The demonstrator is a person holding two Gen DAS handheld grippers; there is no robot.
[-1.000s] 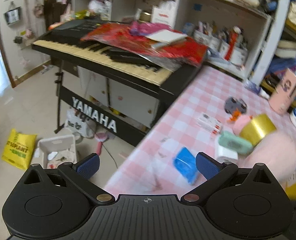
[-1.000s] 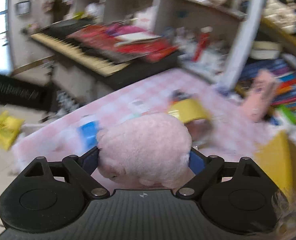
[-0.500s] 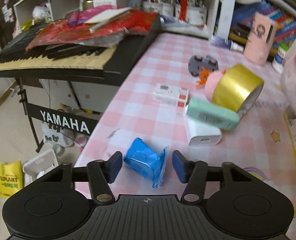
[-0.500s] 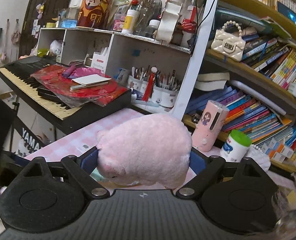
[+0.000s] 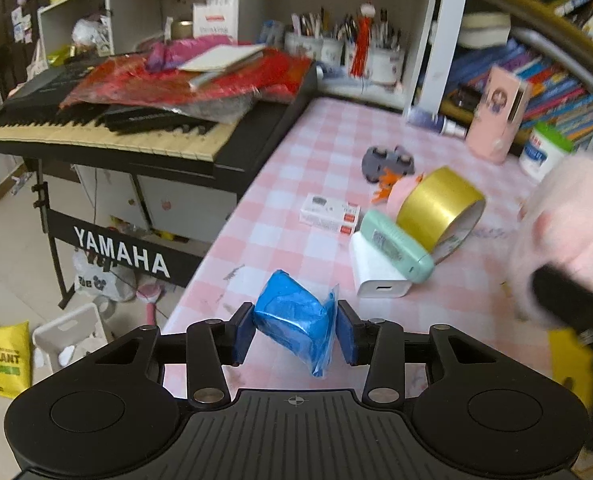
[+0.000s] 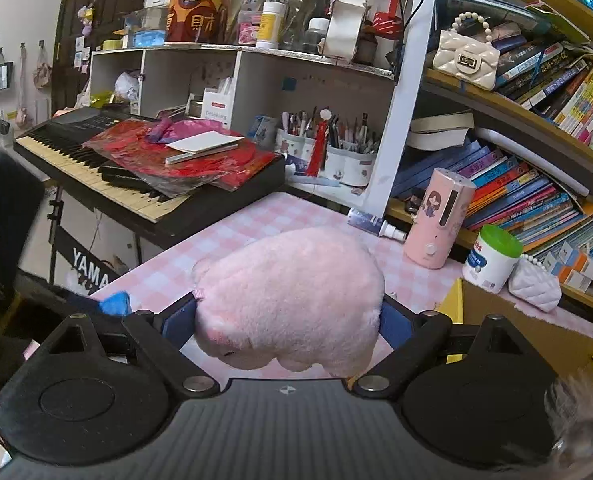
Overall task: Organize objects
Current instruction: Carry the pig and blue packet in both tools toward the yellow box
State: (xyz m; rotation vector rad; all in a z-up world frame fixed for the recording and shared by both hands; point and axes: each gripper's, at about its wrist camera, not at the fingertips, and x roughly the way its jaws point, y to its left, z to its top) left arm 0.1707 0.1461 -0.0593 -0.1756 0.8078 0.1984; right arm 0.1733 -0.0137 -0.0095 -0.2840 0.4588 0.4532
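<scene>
Left gripper (image 5: 294,330): jaws have just been closing and now press on both sides of a blue wrapped packet (image 5: 292,320) at the near edge of the pink checked table (image 5: 328,152). Right gripper (image 6: 288,318): jaws spread wide, clamped on a pink plush toy (image 6: 292,300) held above the table beside a yellow box (image 6: 528,328). Gold tape roll (image 5: 436,204), mint green device (image 5: 396,246) and white charger (image 5: 376,276) lie touching one another beyond the packet.

The right gripper (image 6: 288,320) clamps a pink plush toy (image 6: 292,300) between its blue pads, above the pink checked table (image 6: 236,236). Far right stand a pink dispenser (image 6: 438,218) and a green-lidded jar (image 6: 492,258); a yellow box (image 6: 524,320) lies near right.
</scene>
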